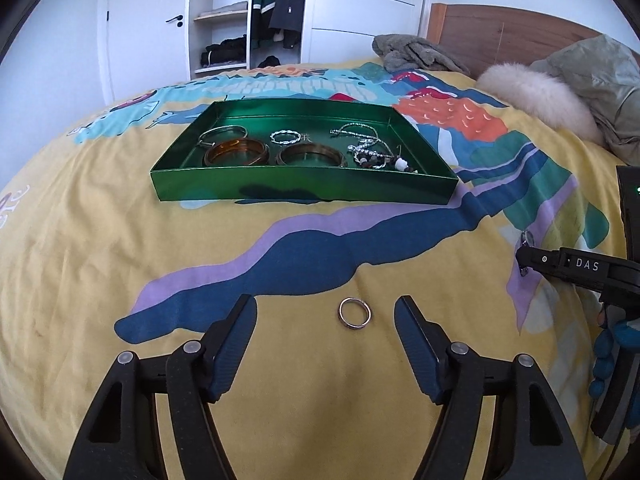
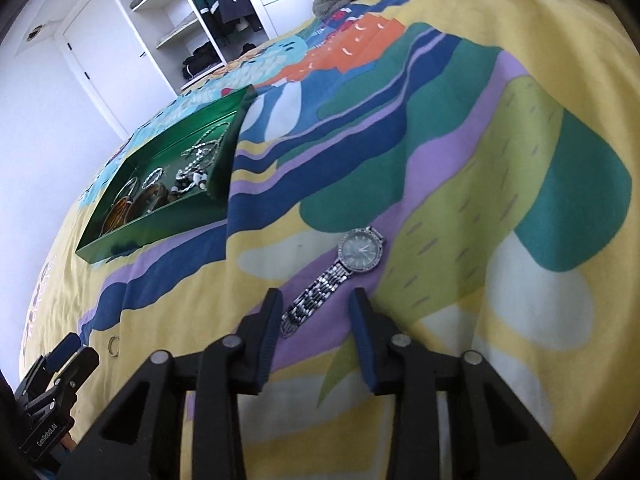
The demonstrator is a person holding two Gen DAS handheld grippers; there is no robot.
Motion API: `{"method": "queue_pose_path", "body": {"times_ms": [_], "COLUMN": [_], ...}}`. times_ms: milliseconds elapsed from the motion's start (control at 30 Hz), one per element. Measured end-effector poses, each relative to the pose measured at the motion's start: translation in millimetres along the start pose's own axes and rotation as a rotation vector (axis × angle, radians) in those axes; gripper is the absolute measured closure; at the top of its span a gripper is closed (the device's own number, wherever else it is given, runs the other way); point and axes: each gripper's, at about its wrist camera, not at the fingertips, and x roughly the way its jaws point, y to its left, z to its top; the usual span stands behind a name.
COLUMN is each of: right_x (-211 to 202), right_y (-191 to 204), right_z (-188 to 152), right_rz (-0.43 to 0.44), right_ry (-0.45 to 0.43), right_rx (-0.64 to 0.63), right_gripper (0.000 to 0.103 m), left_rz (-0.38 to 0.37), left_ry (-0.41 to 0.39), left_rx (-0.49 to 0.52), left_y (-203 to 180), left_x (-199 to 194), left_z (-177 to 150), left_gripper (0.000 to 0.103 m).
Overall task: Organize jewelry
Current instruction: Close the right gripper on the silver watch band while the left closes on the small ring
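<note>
A silver ring (image 1: 355, 313) lies flat on the yellow bedspread between the fingers of my left gripper (image 1: 325, 304), closer to the right finger; the jaws stand wide and touch nothing. A silver watch (image 2: 358, 252) lies on the spread, and its metal strap (image 2: 314, 302) runs down between the fingers of my right gripper (image 2: 316, 296), with a gap on each side. A green tray (image 1: 304, 190) further back holds bangles (image 1: 236, 153), a twisted bracelet (image 1: 285, 136) and chains with beads (image 1: 370, 152). In the left wrist view the right gripper (image 1: 522, 259) comes in from the right edge.
A grey cloth (image 1: 412, 54) and a fur-trimmed jacket (image 1: 536, 94) lie at the head of the bed by the wooden headboard (image 1: 500, 30). An open wardrobe (image 1: 240, 16) stands beyond the bed. The green tray (image 2: 152, 228) sits left of the watch.
</note>
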Motion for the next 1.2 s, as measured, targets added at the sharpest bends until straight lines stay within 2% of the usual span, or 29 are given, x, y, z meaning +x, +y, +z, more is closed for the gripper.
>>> {"method": "queue_pose_path", "body": {"times_ms": [167, 333, 500, 633, 800, 933, 1200], "right_x": [7, 13, 10, 2, -2, 0, 0], "right_y": [-1, 5, 0, -2, -8, -10, -15], "right_z": [4, 4, 3, -2, -5, -6, -6], "right_rz": [0.001, -0.006, 0.046, 0.088, 0.13, 0.147, 0.175], "right_ry": [0.014, 0.033, 0.048, 0.034, 0.014, 0.008, 0.005], "right_rx": [-0.005, -0.072, -0.106, -0.125, -0.102, -0.091, -0.074], "right_gripper": [0.077, 0.082, 0.092, 0.093, 0.093, 0.093, 0.093], "left_rz": [-0.007, -0.013, -0.02, -0.04, -0.038, -0.033, -0.035], "left_ry": [0.004, 0.005, 0.009, 0.017, 0.032, 0.052, 0.052], "left_rx": [-0.014, -0.009, 0.021, 0.048, 0.071, 0.074, 0.074], "left_y": [3, 2, -4, -10, -17, -19, -15], "left_x": [3, 4, 5, 7, 15, 25, 23], "left_z": [1, 1, -1, 0, 1, 3, 0], "left_gripper": [0.033, 0.034, 0.036, 0.043, 0.046, 0.057, 0.061]}}
